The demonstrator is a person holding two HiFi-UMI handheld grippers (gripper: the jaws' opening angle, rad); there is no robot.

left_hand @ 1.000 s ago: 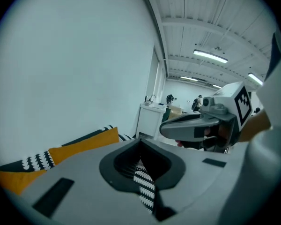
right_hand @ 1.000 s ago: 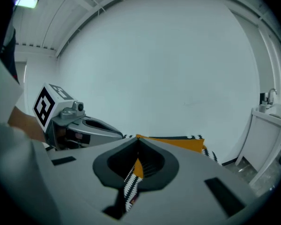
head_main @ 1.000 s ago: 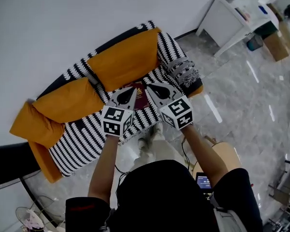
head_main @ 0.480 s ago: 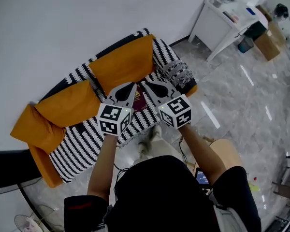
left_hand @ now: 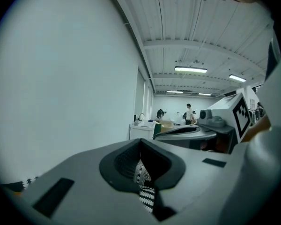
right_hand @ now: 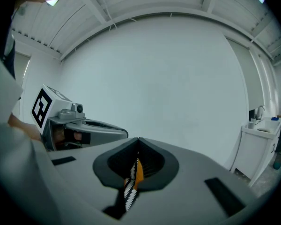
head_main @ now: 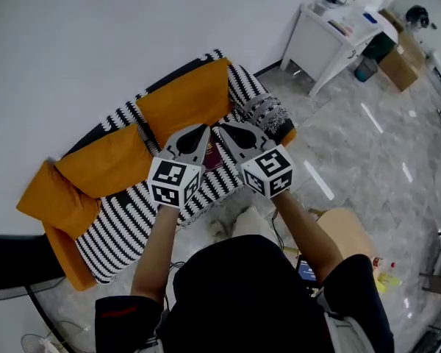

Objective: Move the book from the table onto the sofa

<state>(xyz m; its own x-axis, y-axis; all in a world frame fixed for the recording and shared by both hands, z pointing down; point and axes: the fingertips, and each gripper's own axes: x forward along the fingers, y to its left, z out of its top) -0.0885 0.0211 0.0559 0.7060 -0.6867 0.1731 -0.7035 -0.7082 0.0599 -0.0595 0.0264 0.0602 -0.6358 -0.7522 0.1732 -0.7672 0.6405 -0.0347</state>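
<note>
The book [head_main: 214, 157] lies on the sofa [head_main: 125, 219], on the striped seat just in front of the back cushions. Only a dark red strip of it shows between the two claws, and that strip runs from the seat's front edge toward the backrest. Whether that is its long side I cannot tell. Any print on the cover is too small to read.

There is one book, and there are two claws. The left claw [head_main: 203, 129] and the right claw [head_main: 223, 128] hang side by side above the book, tips close together, clear of it. Each has its jaws pressed together on nothing, and only sofa fabric shows through the slit behind them.

Each claw carries one cube, the left cube [head_main: 174, 183] and the right cube [head_main: 268, 172], with black and white square patterns and no words.

The sofa has three orange cushions [head_main: 184, 98]: two against the back and one at its left end. One white table [head_main: 306, 41] stands well apart, by the wall
</note>
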